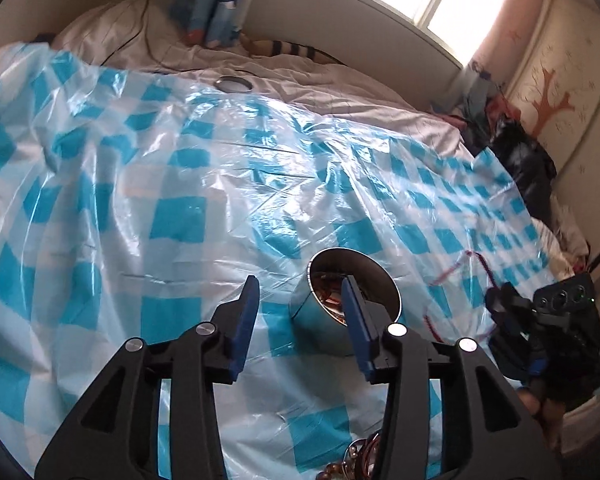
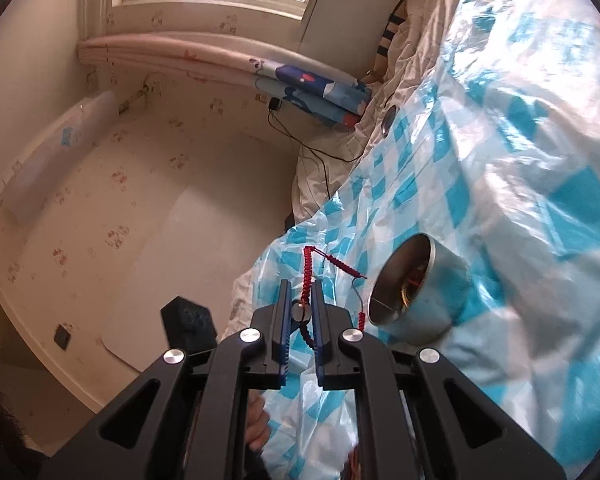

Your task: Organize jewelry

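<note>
Red cord necklace [image 2: 307,280] in right gripper [image 2: 301,280] (jaws shut), tin [image 2: 420,284] beside

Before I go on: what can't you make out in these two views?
- Contents of the round silver metal tin: left wrist view, the left gripper's finger covers them; right wrist view, in shadow.
- Beaded jewelry pile: left wrist view, cut by the bottom edge.
- Red braided cord: right gripper hides its pendant.

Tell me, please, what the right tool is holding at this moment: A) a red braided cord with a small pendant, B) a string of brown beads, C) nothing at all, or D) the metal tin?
A: in the right wrist view the right tool is shut on the red braided cord, while the metal tin lies apart on the checked plastic sheet.
</note>
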{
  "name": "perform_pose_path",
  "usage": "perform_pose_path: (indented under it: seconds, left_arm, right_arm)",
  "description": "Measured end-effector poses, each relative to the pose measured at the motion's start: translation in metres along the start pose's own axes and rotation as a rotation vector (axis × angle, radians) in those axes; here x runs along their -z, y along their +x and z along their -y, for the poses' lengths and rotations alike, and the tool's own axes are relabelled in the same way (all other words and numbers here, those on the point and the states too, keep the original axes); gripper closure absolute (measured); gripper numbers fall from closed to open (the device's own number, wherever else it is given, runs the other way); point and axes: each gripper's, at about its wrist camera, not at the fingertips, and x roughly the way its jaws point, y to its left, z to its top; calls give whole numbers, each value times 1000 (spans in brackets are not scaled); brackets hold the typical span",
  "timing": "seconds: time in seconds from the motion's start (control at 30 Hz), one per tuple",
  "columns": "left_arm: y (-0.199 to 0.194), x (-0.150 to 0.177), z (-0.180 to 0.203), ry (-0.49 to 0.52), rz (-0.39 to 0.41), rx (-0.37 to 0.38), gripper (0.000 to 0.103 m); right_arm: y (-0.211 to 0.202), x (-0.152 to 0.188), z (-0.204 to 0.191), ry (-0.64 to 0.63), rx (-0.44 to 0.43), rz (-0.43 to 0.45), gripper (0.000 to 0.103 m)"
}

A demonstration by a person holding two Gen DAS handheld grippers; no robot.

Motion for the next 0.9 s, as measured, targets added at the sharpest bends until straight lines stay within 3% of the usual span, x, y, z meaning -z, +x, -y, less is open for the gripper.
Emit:
perform_pose_path:
  seconds: [0.23,0.3,0.33,0.37,0.4,0.43,0.57,0.7,0.83,0.9]
  left_arm:
    - [0,-1,0,8,6,22,59]
    - [-1,-2,0,8,7,25,58]
    - [-2,-2,0,7,7,26,58]
    - [-2,-2,-1,4,7,28,58]
    - [-2,-2,0,3,7,30,58]
    - [-2,-2,0,4,7,29,57]
    - [-1,0,2,12,0,29,56]
    - [-1,5,6,31,-27,39,55]
    - [-5,21,14,66,-69,64,54]
    - [-3,38,21,96,-121,81,54]
  right_arm:
    - [48,-11,15,-1,77,3,92]
    - [62,-8,27,22,133,-40,92]
    - [66,-7,30,15,184,-61,89]
    - [66,-7,30,-14,238,-68,76]
    - [62,-7,28,-40,271,-58,64]
    - [57,-7,23,-65,299,-44,59]
    - [27,-5,-2,-164,335,-5,54]
    - [-15,19,-13,-220,405,-3,48]
    - [-54,48,-4,-184,455,-2,45]
    - [-73,57,1,-127,434,29,45]
